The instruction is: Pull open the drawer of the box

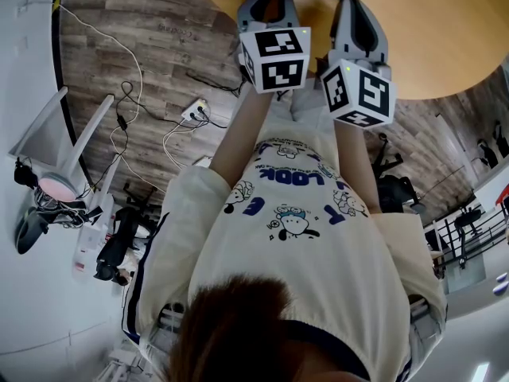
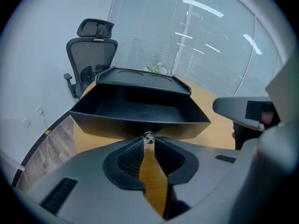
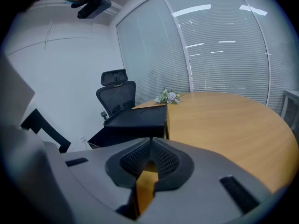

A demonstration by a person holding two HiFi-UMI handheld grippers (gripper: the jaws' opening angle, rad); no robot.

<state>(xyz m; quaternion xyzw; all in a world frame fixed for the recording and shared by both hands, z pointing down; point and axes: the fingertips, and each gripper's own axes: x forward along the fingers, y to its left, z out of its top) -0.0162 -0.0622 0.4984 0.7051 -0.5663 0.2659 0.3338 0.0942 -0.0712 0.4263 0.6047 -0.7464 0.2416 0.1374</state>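
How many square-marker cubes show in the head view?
2: the left cube rides on the left gripper, the right cube on the right gripper, side by side. None seems hidden.

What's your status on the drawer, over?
Left gripper shut on knob. Right gripper shut, empty, facing box. Drawer stands open. Nothing seen in the way.

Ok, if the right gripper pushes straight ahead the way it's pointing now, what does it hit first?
Most likely the black rectangular box on the round wooden table: the right gripper, jaws together, aims at its near right corner. Nothing shows between them, though the gap is hard to judge.
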